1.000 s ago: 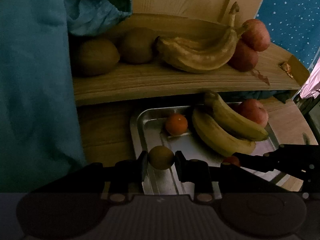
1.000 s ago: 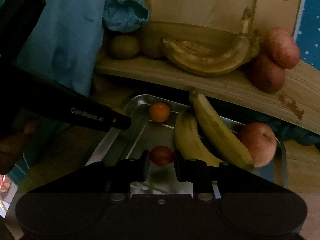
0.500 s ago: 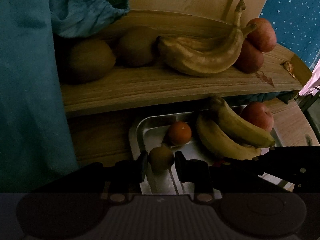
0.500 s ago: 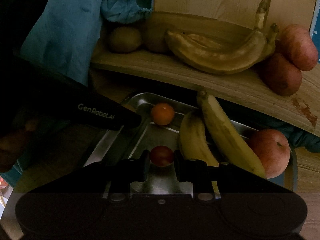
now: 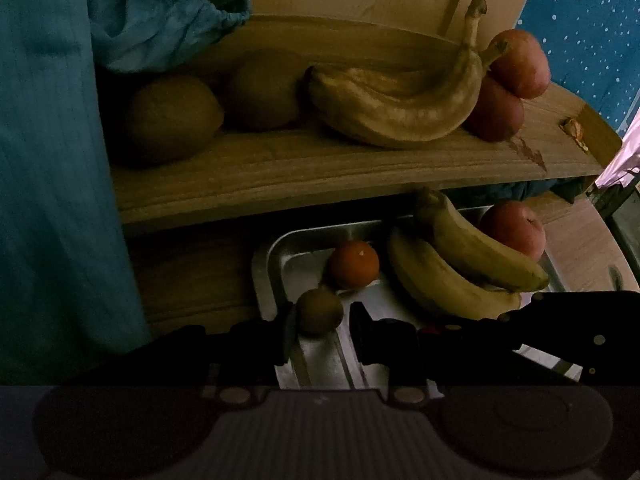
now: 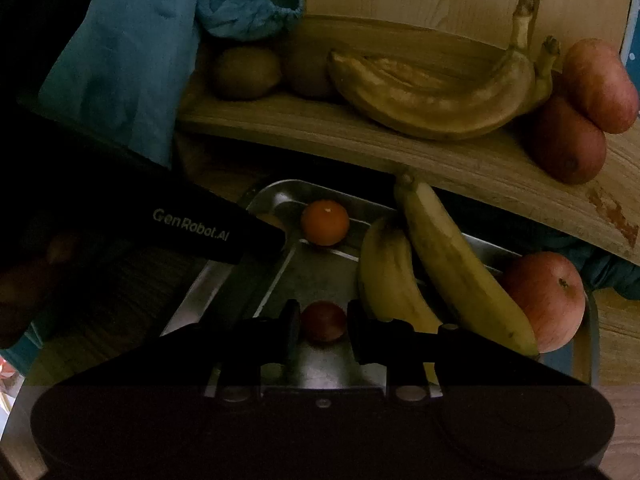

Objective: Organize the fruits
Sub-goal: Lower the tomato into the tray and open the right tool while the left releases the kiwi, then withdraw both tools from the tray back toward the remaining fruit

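**Tools low over tray, each pinching a small fruit**

Left tool (image 5: 321, 326) is narrow, fingers closed around a small green fruit (image 5: 319, 311). The fruit sits tight on the left finger, with a thin sliver of gap at the right one. It hangs just above the near-left part of the metal tray (image 5: 264, 264).

Right tool (image 6: 323, 324) is narrow too, holding a small red fruit (image 6: 323, 320) between its tips over the tray's near middle. Contact on either pad is hard to judge in this dim light.

An orange (image 5: 354, 264) lies just ahead of the left tool, near the green fruit but apart from it. From the right tool it is straight ahead, further off.

Two bananas (image 6: 440, 264) lie ahead-right of both tools, side by side in the tray. An apple (image 6: 544, 300) is beyond them at the tray's right end, touching the outer banana.

Seen from the right wrist, the left tool's black body comes in from the left, tip at the tray's far-left corner.

Above and ahead of both tools is a wooden shelf (image 5: 320, 176). It carries two kiwis (image 5: 172, 120) on the left, brown bananas (image 5: 400, 108) in the middle and two apples (image 5: 516, 64) on the right. Blue cloth (image 5: 52, 160) hangs far left of the tools.
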`<action>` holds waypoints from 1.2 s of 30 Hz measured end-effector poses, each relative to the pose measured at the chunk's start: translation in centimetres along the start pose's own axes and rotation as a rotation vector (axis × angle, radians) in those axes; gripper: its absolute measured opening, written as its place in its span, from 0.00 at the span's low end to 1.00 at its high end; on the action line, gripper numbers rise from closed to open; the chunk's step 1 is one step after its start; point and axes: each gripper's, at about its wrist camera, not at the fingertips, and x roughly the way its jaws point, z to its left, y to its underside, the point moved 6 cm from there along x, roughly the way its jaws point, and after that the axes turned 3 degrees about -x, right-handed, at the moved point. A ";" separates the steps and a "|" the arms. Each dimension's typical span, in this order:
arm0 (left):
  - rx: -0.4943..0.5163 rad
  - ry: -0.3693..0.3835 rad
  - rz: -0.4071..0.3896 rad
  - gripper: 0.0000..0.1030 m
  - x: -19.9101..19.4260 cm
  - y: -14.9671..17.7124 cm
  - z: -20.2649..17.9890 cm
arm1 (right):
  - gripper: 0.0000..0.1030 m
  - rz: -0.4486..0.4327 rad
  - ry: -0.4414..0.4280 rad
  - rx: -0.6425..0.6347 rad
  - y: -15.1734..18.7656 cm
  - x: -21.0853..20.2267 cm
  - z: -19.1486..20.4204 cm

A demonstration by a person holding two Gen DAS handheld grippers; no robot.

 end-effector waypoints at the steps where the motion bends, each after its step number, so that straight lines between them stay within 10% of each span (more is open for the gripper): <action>1: 0.000 0.001 0.000 0.31 0.0 0.0 0.0 | 0.27 0.001 -0.002 0.000 0.0 0.0 0.0; 14: -0.003 0.006 -0.002 0.32 -0.2 0.1 0.0 | 0.34 -0.001 0.005 0.000 0.0 0.0 -0.1; 36: -0.023 -0.037 -0.121 0.92 -4.5 0.2 -1.1 | 0.83 -0.102 0.069 0.044 1.3 -5.3 -0.6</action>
